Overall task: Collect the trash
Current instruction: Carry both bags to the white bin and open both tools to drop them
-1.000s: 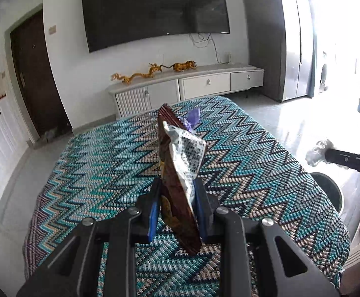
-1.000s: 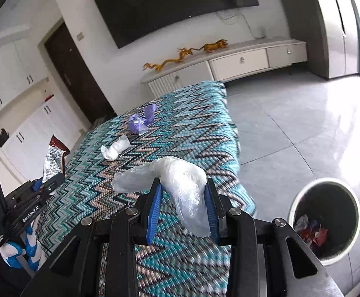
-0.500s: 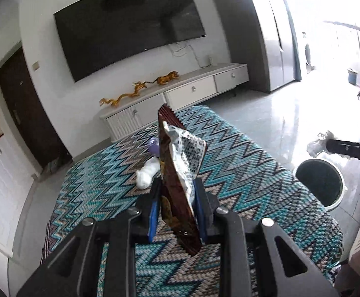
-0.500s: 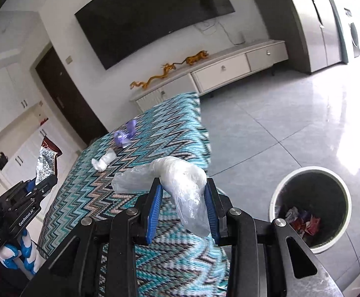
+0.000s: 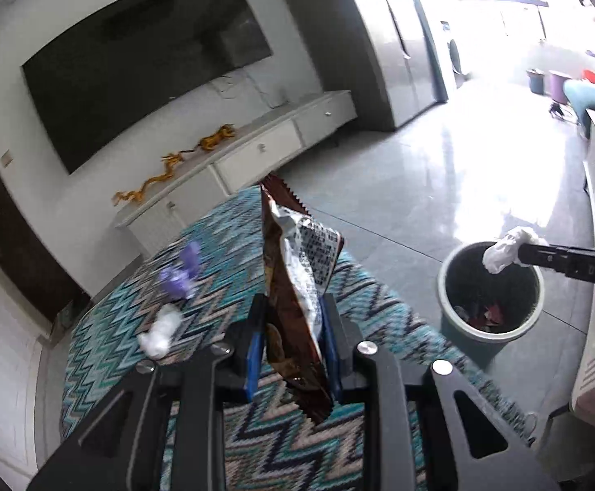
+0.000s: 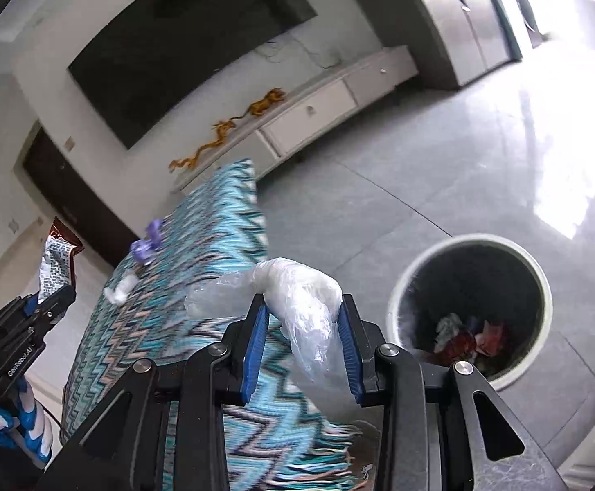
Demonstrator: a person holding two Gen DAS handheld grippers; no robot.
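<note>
My right gripper [image 6: 302, 345] pinches a crumpled clear plastic bag [image 6: 297, 298]; my left gripper [image 5: 293, 347] clamps an upright brown foil snack wrapper [image 5: 297, 286]. The round pale-rimmed waste bin [image 6: 404, 286], already holding scraps, sits on the floor at two o'clock of the right jaws. From the left view the bag seems to hang over the rim, so I judge the right hand nearer to drop first.

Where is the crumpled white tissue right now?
The white tissue lies on the zigzag cloth, left of centre in the left wrist view, just below the purple wrapper. In the right wrist view it sits near the cloth's left edge.
</note>
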